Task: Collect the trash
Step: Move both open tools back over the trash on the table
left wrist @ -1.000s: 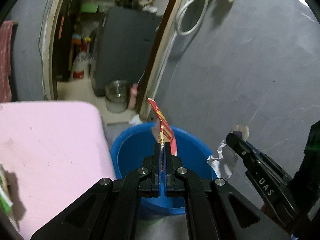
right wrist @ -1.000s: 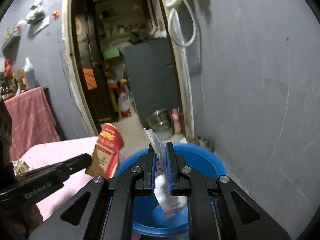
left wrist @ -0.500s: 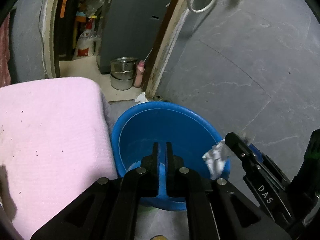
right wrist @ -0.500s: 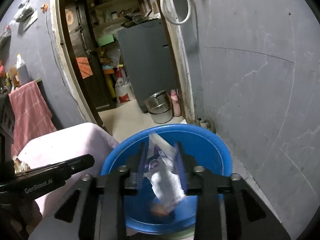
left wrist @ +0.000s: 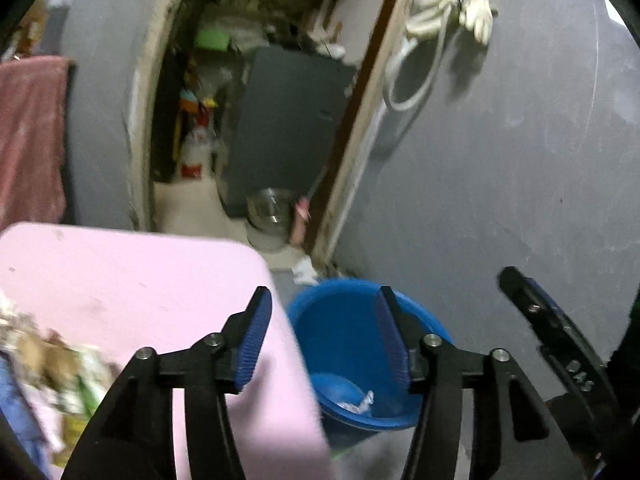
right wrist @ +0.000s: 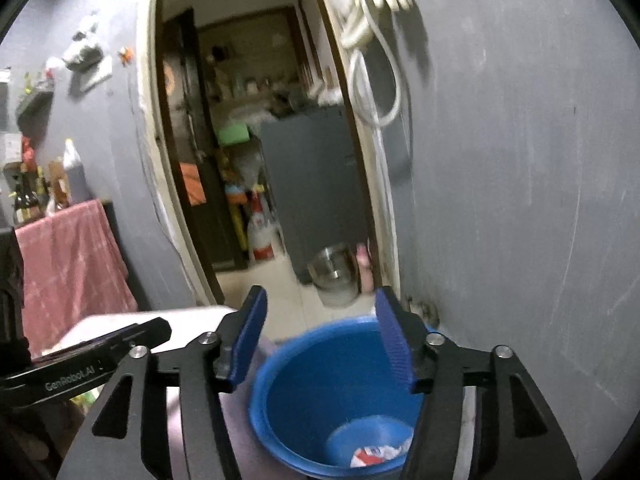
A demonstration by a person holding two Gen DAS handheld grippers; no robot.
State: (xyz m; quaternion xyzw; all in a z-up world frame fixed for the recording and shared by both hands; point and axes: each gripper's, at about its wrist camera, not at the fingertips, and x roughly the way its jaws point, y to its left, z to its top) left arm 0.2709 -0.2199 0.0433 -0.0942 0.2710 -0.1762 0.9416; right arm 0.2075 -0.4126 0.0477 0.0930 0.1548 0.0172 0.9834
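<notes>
Trash still out: I see a blurred heap of crumpled wrappers and paper scraps (left wrist: 48,364) at the near left edge of the pink cloth-covered table (left wrist: 132,280).
Trash already in: white and red crumpled wrappers (right wrist: 380,453) lie at the bottom of the round blue plastic tub (right wrist: 320,384), which stands on the floor just beside the table's right end.
Bearing: the heap lies left of and below my left tongs (left wrist: 324,340); its long axis I cannot tell through the blur.
Nearer tongs: left, I judge; the right tongs (right wrist: 320,338) hang over the tub, well apart from the heap.
Left tongs: spread wide, empty, straddling the table corner and tub rim.
Right tongs: spread wide, empty.
Next, my guess: swing the left tongs leftward and down.
</notes>
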